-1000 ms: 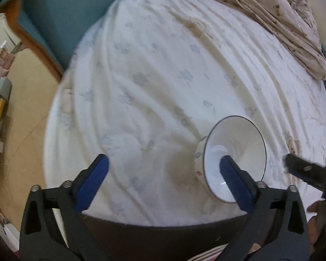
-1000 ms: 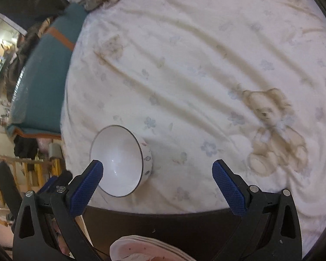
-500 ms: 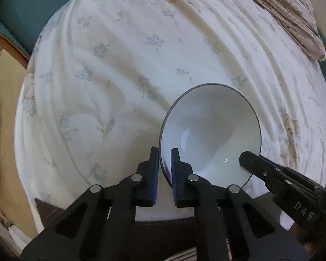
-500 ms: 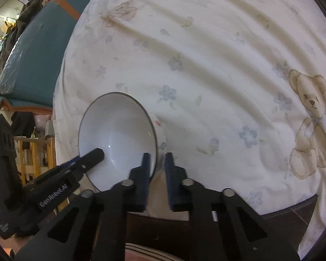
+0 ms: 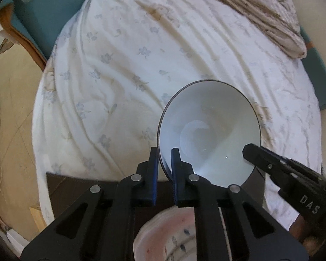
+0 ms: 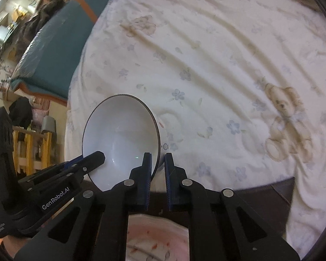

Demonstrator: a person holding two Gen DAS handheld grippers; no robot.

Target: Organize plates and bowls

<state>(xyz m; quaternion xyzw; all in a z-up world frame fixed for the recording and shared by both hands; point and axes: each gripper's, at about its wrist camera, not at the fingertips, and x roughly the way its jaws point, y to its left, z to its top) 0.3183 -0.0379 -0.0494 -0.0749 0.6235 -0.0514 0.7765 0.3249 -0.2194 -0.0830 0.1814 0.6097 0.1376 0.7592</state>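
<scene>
We see a bed (image 5: pixel 123 69) filling most of both views, covered by a white sheet (image 6: pixel 217 69) printed with small blue flowers and a teddy bear (image 6: pixel 286 128); the fisheye edges cut it off on every side. A beige patterned blanket (image 5: pixel 269 15) lies bunched at the far corner, only partly in frame. Below the bed edge sits a dark worktop (image 5: pixel 76 187), mostly hidden behind our tools, so we cannot make out how far it runs.

A pinkish plate (image 5: pixel 160 237) with dark marks lies on it at the bottom of the left view, and shows in the right view too (image 6: pixel 156 243); the tool bodies hide much of it and the frame cuts it off.

The bowl (image 5: pixel 208 134) is white inside with a thin dark rim, tilted so its mouth faces the cameras, over the near edge of the bed and the worktop. In the right view (image 6: pixel 119 139) a little of its outer wall shows small printed marks; whether its base touches the sheet is hidden.

Our left gripper (image 5: pixel 164 165) has its blue-padded fingers (image 5: pixel 154 169) pinched on the rim's near-left part. Our right gripper (image 6: pixel 157 167) clamps the opposite side of the rim, one of its fingers (image 6: pixel 146 174) inside the bowl.
</scene>
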